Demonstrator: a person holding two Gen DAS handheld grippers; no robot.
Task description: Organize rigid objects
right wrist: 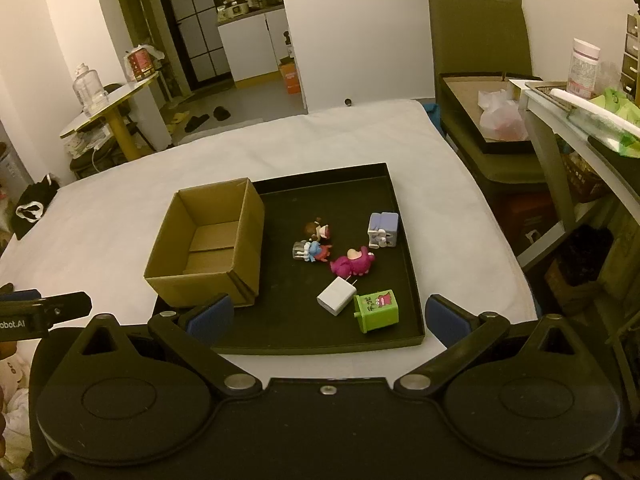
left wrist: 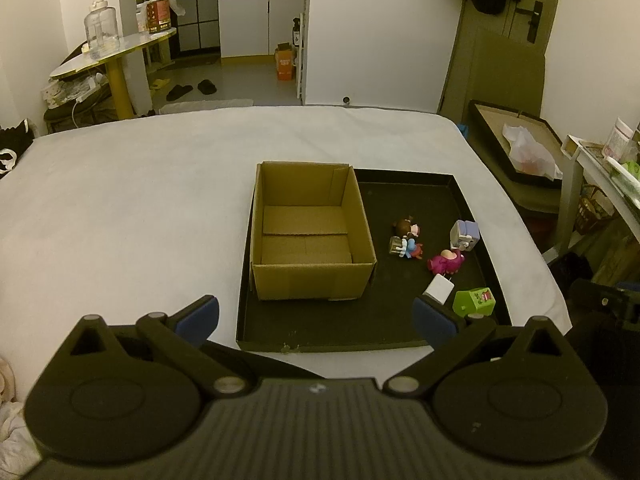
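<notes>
A black tray (left wrist: 304,330) (right wrist: 320,346) lies on a white bed. In its left half stands an empty cardboard box (left wrist: 310,280) (right wrist: 188,284). To the right of the box lie a white charger (left wrist: 439,289) (right wrist: 337,295), a green block toy (left wrist: 475,301) (right wrist: 377,310), a pink figure (left wrist: 446,260) (right wrist: 352,262), a lilac block toy (left wrist: 464,234) (right wrist: 383,229) and two small figures (left wrist: 406,240) (right wrist: 314,242). My left gripper (left wrist: 316,316) is open near the tray's front edge. My right gripper (right wrist: 329,318) is open too, above the tray's front, holding nothing.
The white bed (left wrist: 120,208) spreads wide to the left of the tray. A second tray (left wrist: 516,140) with a plastic bag and a cluttered shelf (right wrist: 580,96) stand at the right. A round side table (left wrist: 116,52) with a jug is at the far left.
</notes>
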